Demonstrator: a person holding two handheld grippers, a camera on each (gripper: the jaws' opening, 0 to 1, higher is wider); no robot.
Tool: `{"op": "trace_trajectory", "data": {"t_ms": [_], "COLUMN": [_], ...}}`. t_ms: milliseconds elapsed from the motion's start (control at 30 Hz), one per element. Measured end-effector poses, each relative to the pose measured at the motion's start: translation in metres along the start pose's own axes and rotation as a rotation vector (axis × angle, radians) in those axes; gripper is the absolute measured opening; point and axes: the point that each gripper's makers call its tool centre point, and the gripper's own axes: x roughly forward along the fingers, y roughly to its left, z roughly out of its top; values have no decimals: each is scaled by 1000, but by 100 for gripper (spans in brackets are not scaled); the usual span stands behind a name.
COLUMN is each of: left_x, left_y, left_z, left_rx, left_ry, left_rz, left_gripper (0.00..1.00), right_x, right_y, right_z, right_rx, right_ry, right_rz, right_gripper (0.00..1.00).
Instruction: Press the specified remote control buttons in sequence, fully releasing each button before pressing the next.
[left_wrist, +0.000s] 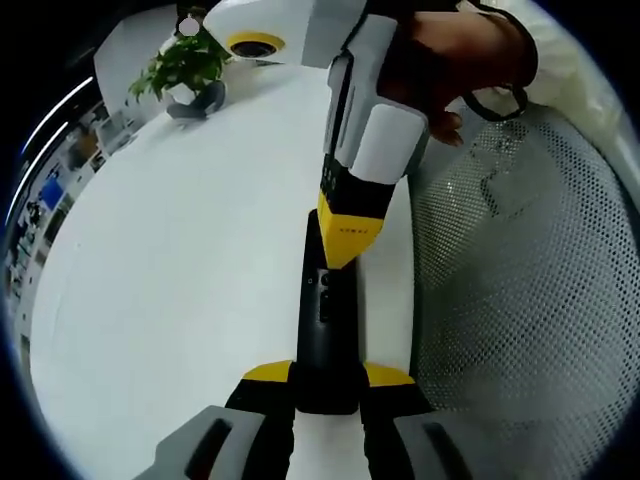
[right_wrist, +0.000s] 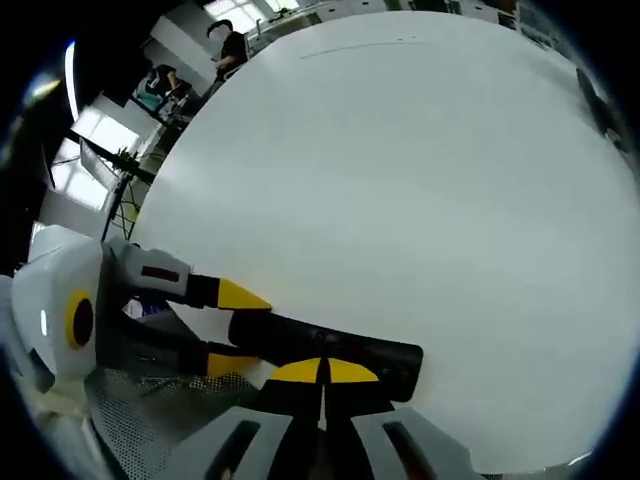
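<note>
1. Left gripper view: left hand-held gripper (left_wrist: 325, 385) clamps the black remote control (left_wrist: 326, 330) over the white worktop (left_wrist: 180, 280).
2. Right hand-held gripper (left_wrist: 345, 245), jaws closed together, tip touches the remote's buttons.

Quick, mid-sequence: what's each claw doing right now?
Left claw: shut on the black remote, holding its near end.
Right claw: shut, tips together, pressing down on the remote's face.

The remote (left_wrist: 326, 330) lies on the table (left_wrist: 180, 280) near its edge, with the left gripper (left_wrist: 326, 385) at its near end, the right gripper (left_wrist: 345, 245) on top, and a plant (left_wrist: 185, 70) at the far side.
</note>
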Motion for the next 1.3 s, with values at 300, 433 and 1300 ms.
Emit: {"op": "trace_trajectory", "data": {"t_ms": [300,433,1300], "left_x": [0,0,0], "left_y": [0,0,0], "left_z": [0,0,0], "left_rx": [-1,4,5], "left_ry": [0,3,2], "left_rz": [2,1,-4], "left_gripper": [24,24,24], "right_x": [4,5,4], "right_y": [-2,-3,-3], "right_z": [2,2,4], "right_rx": [58,54,-17], "right_ry": [29,45,12], "right_rz": [-35,-65,-67], "right_gripper": [0,0,0]}}
